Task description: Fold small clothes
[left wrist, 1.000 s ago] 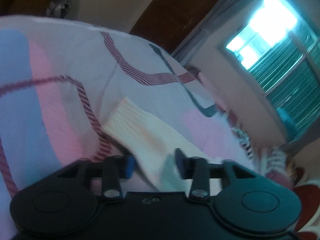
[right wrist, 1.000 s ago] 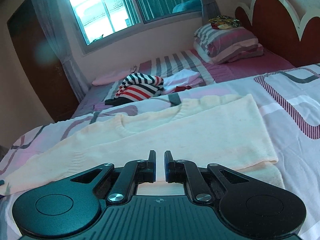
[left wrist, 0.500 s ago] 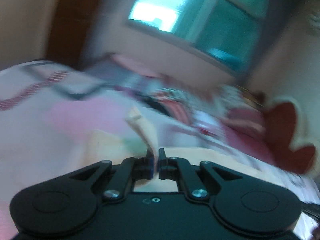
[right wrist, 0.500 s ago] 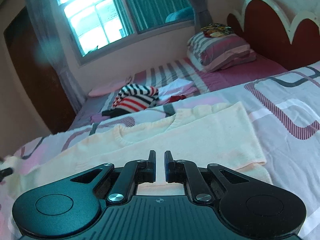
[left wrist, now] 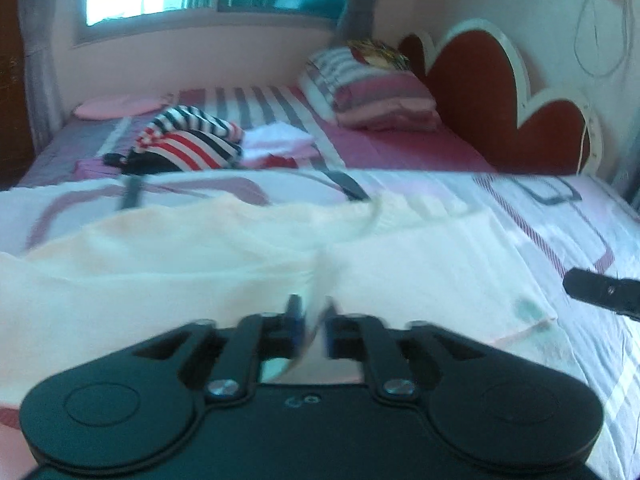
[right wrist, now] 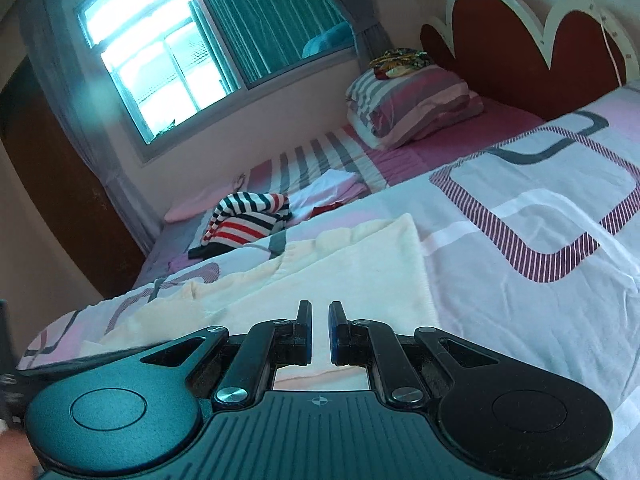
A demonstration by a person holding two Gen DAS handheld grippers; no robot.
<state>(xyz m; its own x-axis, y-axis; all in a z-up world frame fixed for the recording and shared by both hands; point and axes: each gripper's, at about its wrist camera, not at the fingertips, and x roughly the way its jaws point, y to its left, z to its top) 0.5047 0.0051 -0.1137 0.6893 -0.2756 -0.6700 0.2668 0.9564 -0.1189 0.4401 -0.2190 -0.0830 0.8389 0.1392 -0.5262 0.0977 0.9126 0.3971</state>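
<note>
One cream sweater [left wrist: 400,264] lies spread across the patterned bedspread [right wrist: 520,216] on the bed, its neckline toward the far side, and it is the thing I have to fold. I judge it light, soft and floppy, a knit that sags and stretches wherever it is not supported, so it should be lifted by an edge, a cuff or a shoulder corner and not by the middle of the body.

My left gripper [left wrist: 310,330] has its jaws drawn narrow around a raised pleat of the cream knit, which runs up between them; the view is blurred, but the cloth looks pinched there. My right gripper [right wrist: 319,332] hovers low over the near edge of the sweater with its jaws almost together, a thin gap showing and nothing in it. Its tip also shows at the right edge of the left view. A striped garment [right wrist: 244,222] lies well apart, further up the bed.
</note>
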